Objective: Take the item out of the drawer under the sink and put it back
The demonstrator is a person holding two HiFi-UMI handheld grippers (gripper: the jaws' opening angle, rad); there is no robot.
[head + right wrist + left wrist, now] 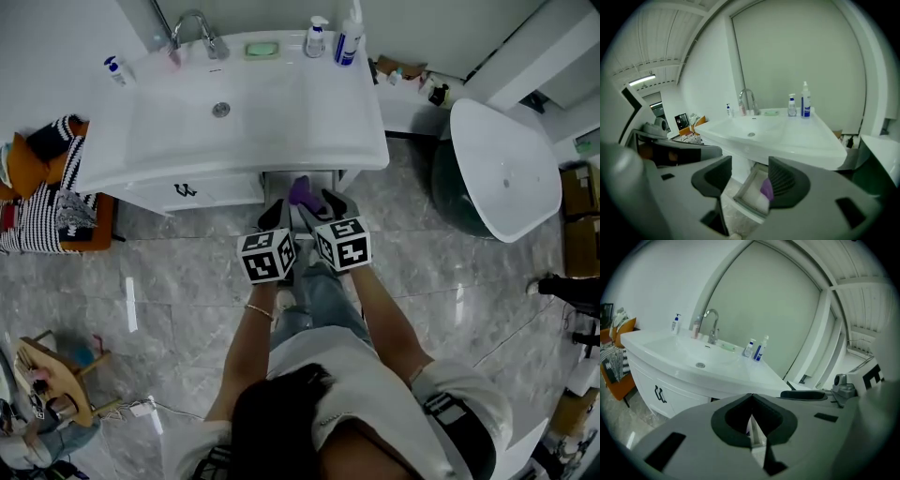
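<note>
The drawer (272, 184) under the white sink (234, 112) stands pulled out, and a purple item (299, 191) lies inside it. Both grippers hover side by side just in front of the drawer, above the floor. My left gripper (274, 216) is shut with nothing held; in the left gripper view its jaws (751, 399) meet at the tips. My right gripper (321, 208) is open and empty. In the right gripper view, the purple item (766, 189) shows in the drawer (746, 186) past the right gripper (750, 168), partly hidden by one jaw.
A tap (197, 28), a green soap (262, 49) and bottles (349, 42) stand at the sink's back edge. A cabinet door with a dark handle (186, 190) is left of the drawer. A white tub (506, 169) stands right, an orange chair with striped cloth (47, 187) left.
</note>
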